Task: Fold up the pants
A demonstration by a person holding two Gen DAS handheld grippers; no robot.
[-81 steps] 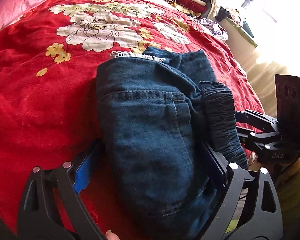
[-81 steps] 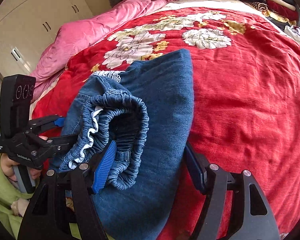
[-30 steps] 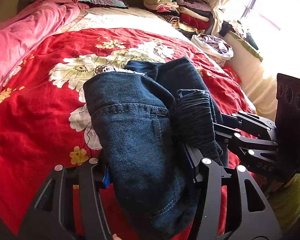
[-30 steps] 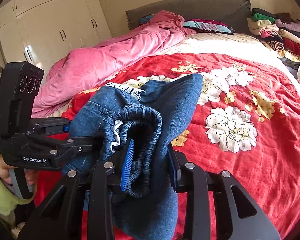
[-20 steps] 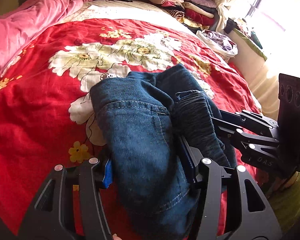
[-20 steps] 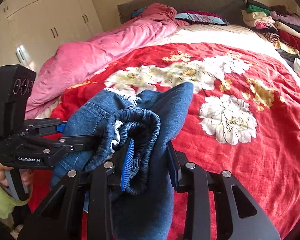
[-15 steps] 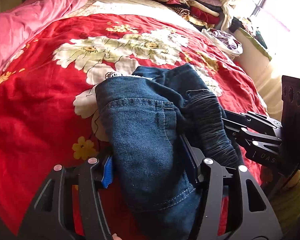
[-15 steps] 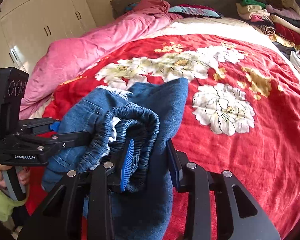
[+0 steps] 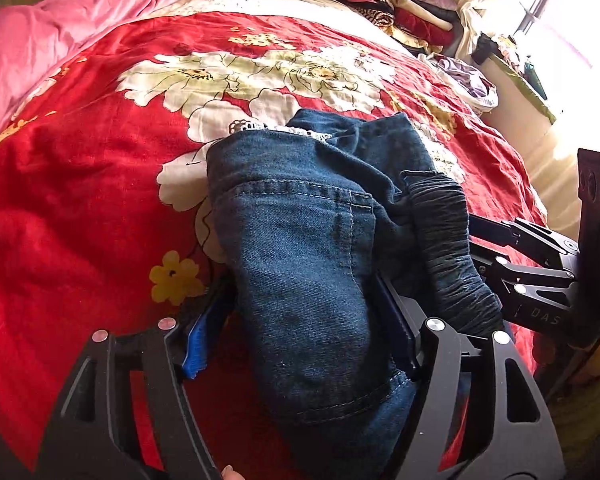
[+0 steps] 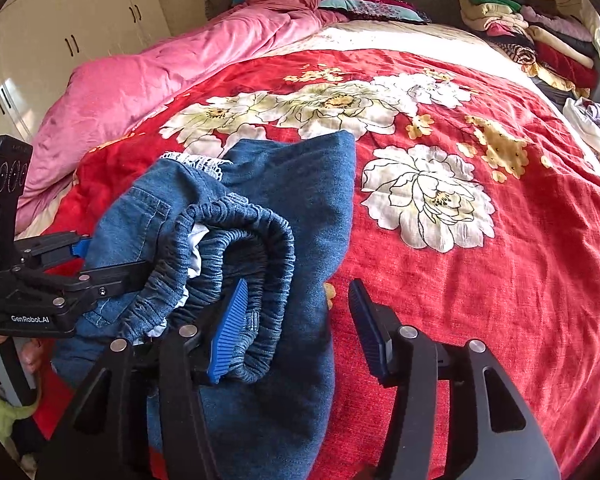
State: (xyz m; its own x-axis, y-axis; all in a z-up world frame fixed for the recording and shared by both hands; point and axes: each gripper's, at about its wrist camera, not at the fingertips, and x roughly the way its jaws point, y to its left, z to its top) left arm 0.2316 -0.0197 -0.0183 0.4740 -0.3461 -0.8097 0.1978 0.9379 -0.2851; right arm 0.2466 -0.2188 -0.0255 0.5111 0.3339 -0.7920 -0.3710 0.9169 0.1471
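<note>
The dark blue jeans [image 9: 300,240] lie as a folded bundle on the red flowered bedcover [image 9: 80,184], the gathered elastic waistband [image 10: 236,240] curled on top. My left gripper [image 9: 300,312] straddles the near end of the bundle. Its jaws are opening, and the blue left pad stands clear of the denim. My right gripper [image 10: 298,292] straddles the waistband side and its jaws are opening too. Its right pad is off the cloth, and its left pad rests by the waistband. In the left wrist view the right gripper's fingers [image 9: 512,236] reach in beside the waistband.
A pink duvet [image 10: 160,80] is heaped along the bed's left side. Stacked folded clothes [image 10: 520,28] sit at the far right corner, with a white bag of laundry [image 9: 468,80] by the bright window. White wardrobe doors [image 10: 60,20] stand beyond the bed.
Both grippers have sunk with the jeans, and the bundle now rests on the bedcover. Both pairs of jaws have spread, and the outer pads have come off the denim.
</note>
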